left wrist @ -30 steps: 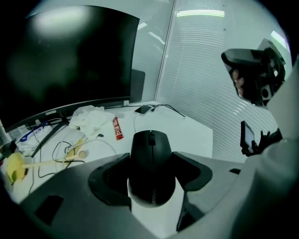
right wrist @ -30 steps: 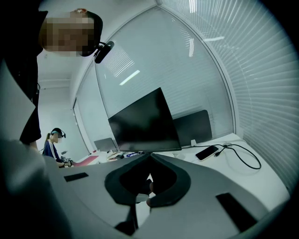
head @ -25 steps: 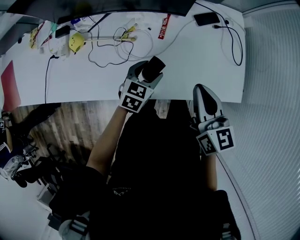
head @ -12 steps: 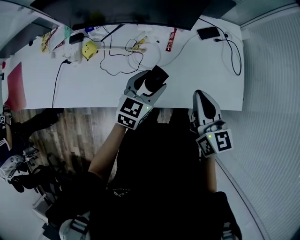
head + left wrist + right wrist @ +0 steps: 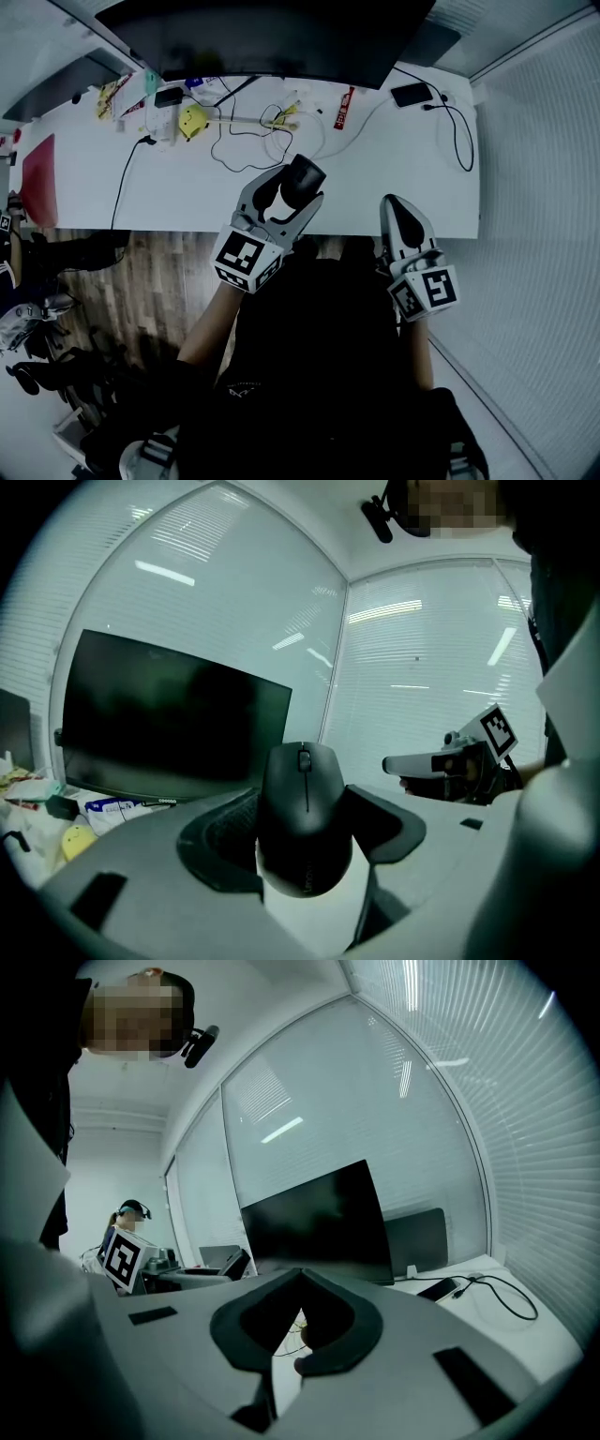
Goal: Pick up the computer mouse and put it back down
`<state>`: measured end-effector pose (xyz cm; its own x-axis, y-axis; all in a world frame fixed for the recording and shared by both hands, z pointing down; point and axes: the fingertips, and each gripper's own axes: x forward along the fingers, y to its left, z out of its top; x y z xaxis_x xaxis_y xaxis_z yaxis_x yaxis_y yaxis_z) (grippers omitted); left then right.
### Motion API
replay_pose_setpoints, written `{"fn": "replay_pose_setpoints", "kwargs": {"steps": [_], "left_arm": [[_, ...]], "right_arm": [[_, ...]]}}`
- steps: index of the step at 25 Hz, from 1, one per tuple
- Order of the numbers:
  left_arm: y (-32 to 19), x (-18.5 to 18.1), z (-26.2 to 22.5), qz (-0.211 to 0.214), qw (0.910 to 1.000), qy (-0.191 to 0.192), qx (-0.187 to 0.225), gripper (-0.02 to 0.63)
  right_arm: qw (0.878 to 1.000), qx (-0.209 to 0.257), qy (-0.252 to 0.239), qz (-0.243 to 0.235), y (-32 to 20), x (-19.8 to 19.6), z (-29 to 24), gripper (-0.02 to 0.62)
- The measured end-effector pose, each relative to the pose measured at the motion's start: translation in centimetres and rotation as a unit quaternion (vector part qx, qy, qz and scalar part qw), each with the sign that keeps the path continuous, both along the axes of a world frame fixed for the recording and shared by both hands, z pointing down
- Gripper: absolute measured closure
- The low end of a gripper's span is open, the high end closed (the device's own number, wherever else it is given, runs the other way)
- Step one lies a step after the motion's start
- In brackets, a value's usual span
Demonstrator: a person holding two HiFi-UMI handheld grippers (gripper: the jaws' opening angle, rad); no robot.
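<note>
Black matte computer mouse (image 5: 305,808) is pinched across its flanks by the left tongs (image 5: 289,190), scroll wheel facing the left gripper view, nose up. It's off the surface, over the near edge of the white tabletop (image 5: 412,169). My read: lift is done, set-down is the step in hand.

Right tongs (image 5: 299,1283) are pressed together at the tips with nothing between them, parked just beside the near edge, well apart from the mouse. Leave them there.

For a clean set-down:
- Move inward first. Directly below looks like the edge, so a drop here risks tipping off.
- Level the mouse before contact. It sits tilted in the pads, so I'd expect heel-first touchdown and a rock otherwise.
- Don't relax the pinch until the base is flat. Smooth shell, likely to slide.
- Spread the tongs just enough, then back out straight so a pad doesn't drag it.

Farther back: loose black cables (image 5: 251,141) looped mid-tabletop, so land short of them. Beyond that, a dark flat phone (image 5: 412,94) on a lead at far right, and a black monitor (image 5: 281,47) at the back.
</note>
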<state>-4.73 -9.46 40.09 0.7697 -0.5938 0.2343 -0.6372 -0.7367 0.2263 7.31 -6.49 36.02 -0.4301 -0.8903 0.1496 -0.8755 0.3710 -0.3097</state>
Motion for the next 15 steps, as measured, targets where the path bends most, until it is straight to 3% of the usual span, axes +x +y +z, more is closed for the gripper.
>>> {"fn": "replay_pose_setpoints", "kwargs": {"steps": [5,9,15], "left_arm": [[1.1,-0.3,-1.7,0.002,0.9997,0.013,0.020,0.318],[1.6,-0.1,-2.3,0.005,0.9993,0.026,0.026,0.318],[1.2,0.7,-3.7,0.015,0.9982,0.041,0.040,0.318]], "right_arm": [[1.000,-0.001,0.028,0.003,1.0,0.4,0.1,0.595],[1.000,0.014,0.010,0.015,1.5,0.6,-1.0,0.595],[0.999,0.013,0.026,0.041,2.1,2.4,-1.2,0.595]]}}
